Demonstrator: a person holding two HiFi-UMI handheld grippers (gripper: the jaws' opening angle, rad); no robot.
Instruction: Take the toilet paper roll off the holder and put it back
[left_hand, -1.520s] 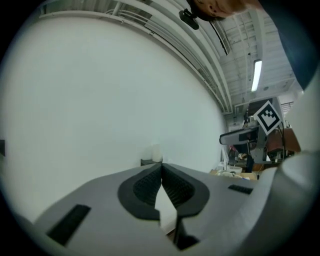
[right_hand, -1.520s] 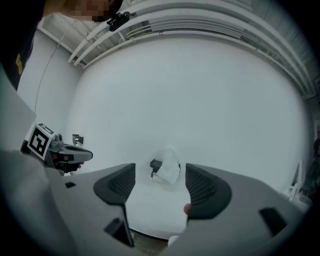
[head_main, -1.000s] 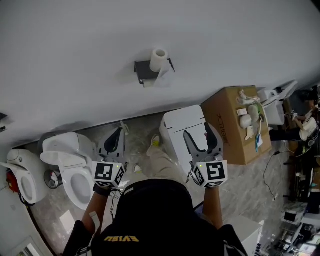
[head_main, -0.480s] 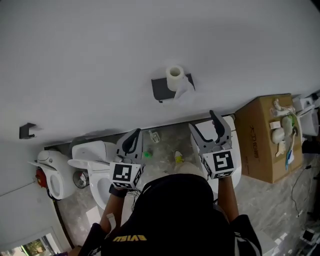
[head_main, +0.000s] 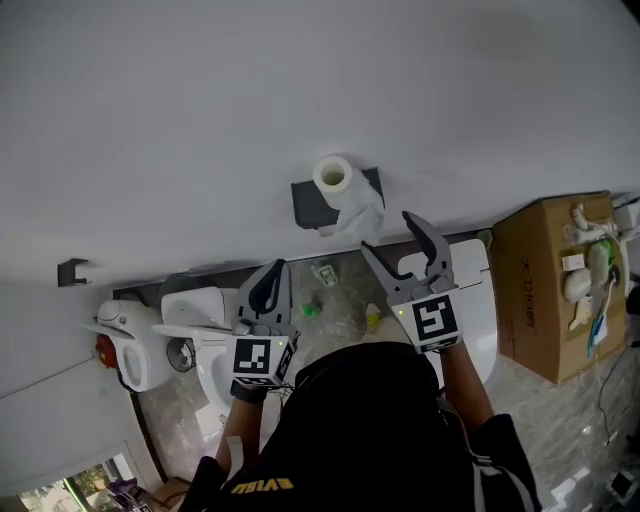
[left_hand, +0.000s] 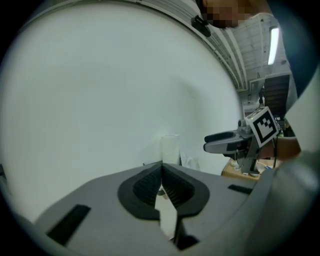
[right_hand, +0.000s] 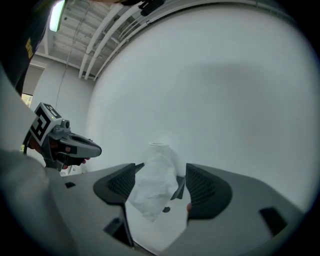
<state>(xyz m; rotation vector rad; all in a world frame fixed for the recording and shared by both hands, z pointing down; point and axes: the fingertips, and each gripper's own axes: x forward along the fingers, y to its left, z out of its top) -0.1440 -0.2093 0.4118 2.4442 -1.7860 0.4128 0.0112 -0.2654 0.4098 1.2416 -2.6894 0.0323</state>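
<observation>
The roll stands upright on the dark holder, which is fixed to the white wall. A loose sheet hangs crumpled from the roll's right side. The right gripper points at the roll, its fingers spread apart and clasping nothing. In the right gripper view the roll and its sheet show in the gap between the two pads, ahead of them, and neither pad presses on the paper. In the head view its upper fingertip lies just beside the sheet; whether it touches cannot be told. The left gripper is lower and to the left, well apart from the holder, its fingers clenched together on nothing. Below the holder, at the foot of the wall, a white toilet stands under the left gripper, and a second white fixture stands further left. Another white toilet is beneath the right gripper, with a cardboard box beside it that has small items on top. Small green and yellow bits lie on the floor between the toilets. A dark hook sticks out of the wall far to the left.
</observation>
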